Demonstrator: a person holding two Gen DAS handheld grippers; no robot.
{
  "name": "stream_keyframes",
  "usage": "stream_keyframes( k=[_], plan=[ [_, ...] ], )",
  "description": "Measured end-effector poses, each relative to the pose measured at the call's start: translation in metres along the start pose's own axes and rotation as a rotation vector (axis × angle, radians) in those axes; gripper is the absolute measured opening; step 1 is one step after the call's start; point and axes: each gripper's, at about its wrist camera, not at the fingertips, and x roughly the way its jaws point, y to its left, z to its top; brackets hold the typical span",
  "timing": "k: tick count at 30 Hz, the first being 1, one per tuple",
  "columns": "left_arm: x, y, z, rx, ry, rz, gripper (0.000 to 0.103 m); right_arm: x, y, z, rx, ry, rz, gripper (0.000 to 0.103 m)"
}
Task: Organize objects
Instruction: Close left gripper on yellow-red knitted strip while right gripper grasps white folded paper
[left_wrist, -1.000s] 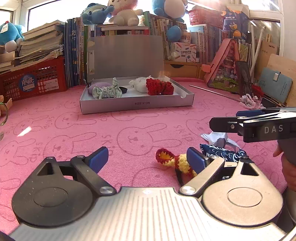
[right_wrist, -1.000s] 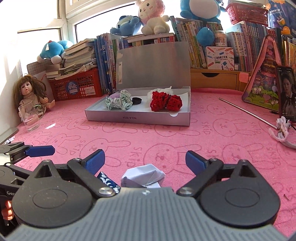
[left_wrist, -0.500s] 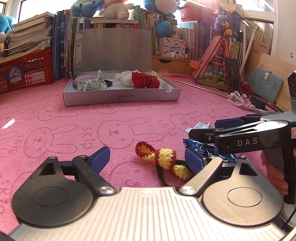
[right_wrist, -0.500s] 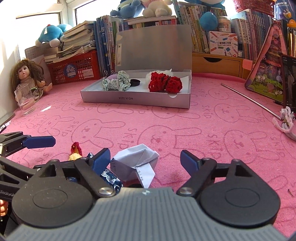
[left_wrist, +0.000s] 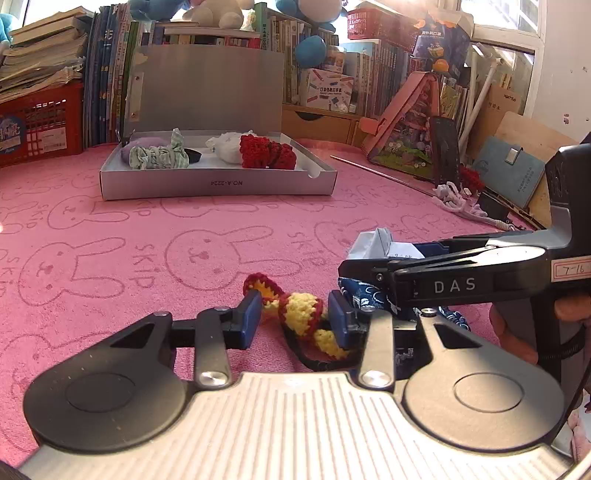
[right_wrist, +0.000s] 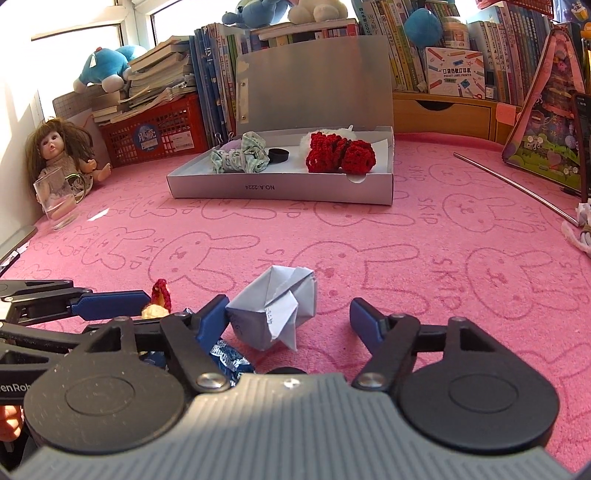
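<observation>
Crochet string (left_wrist: 301, 314) sits pinched in left tool (left_wrist: 293, 319), just closing; right tool (right_wrist: 291, 317), half spread and narrowing, straddles folded paper (right_wrist: 275, 308) on pink bench (right_wrist: 461, 266).

A crocheted red-and-yellow hair tie (left_wrist: 301, 314) is lying on the pink tabletop (left_wrist: 147, 258), its black elastic loop curling beneath it. Just to its right a crumpled navy patterned cloth (left_wrist: 364, 297) is sitting, and beyond that a folded white paper piece (right_wrist: 275, 308) is resting on its side. Farther back, the open grey box (right_wrist: 280, 186) is standing with its lid upright, holding a green scrunchie (right_wrist: 240, 157), a black cap (right_wrist: 277, 155) and a red crocheted piece (right_wrist: 340, 153).
</observation>
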Motion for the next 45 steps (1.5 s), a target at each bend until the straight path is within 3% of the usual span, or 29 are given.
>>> stream_keyframes(
  k=[4,8,11,14,15,18,22,26,27,30,32,35,36,45],
  plan=[
    [-0.003,0.003,0.006,0.026,-0.020,0.025,0.034,0.000,0.000,0.001,0.002,-0.005,0.000,0.079],
    [-0.005,0.012,0.012,0.036,-0.032,0.089,0.033,0.000,-0.002,0.003,0.010,-0.009,0.000,0.074],
    [-0.008,0.019,0.013,0.011,-0.027,0.080,0.035,0.001,-0.003,0.002,0.013,-0.007,0.000,0.073],
    [-0.008,0.018,0.010,0.022,-0.020,0.076,0.048,0.002,-0.002,0.002,0.011,-0.005,-0.002,0.073],
    [-0.008,0.017,0.009,0.028,-0.018,0.078,0.059,0.002,-0.002,0.002,0.008,-0.005,-0.003,0.073],
    [-0.006,0.013,0.005,0.049,-0.007,0.055,0.075,0.002,-0.001,0.002,0.001,-0.007,-0.008,0.074],
    [0.003,0.009,0.004,0.074,0.014,0.062,0.076,0.004,-0.003,0.004,0.008,-0.004,-0.010,0.075],
    [0.012,0.011,0.003,0.027,0.023,0.068,0.076,0.005,-0.004,0.005,0.013,0.001,-0.012,0.075],
    [0.013,0.010,0.004,0.024,0.023,0.073,0.075,0.006,-0.003,0.004,0.011,0.003,-0.012,0.075],
    [0.014,0.008,0.005,0.030,0.016,0.084,0.054,0.005,-0.001,0.003,-0.006,0.005,-0.013,0.073],
    [0.013,0.008,0.006,0.023,0.018,0.071,0.044,0.004,0.000,0.003,-0.013,0.006,-0.012,0.066],
    [0.011,0.008,0.008,0.024,0.013,0.079,0.041,0.003,0.000,0.003,-0.011,0.006,-0.014,0.061],
    [0.010,0.008,0.008,0.024,0.008,0.083,0.036,0.002,-0.001,0.004,-0.006,0.005,-0.011,0.060],
    [0.003,0.012,0.016,0.019,-0.021,0.109,0.032,-0.005,-0.002,0.011,0.012,-0.037,-0.022,0.060]
  ],
)
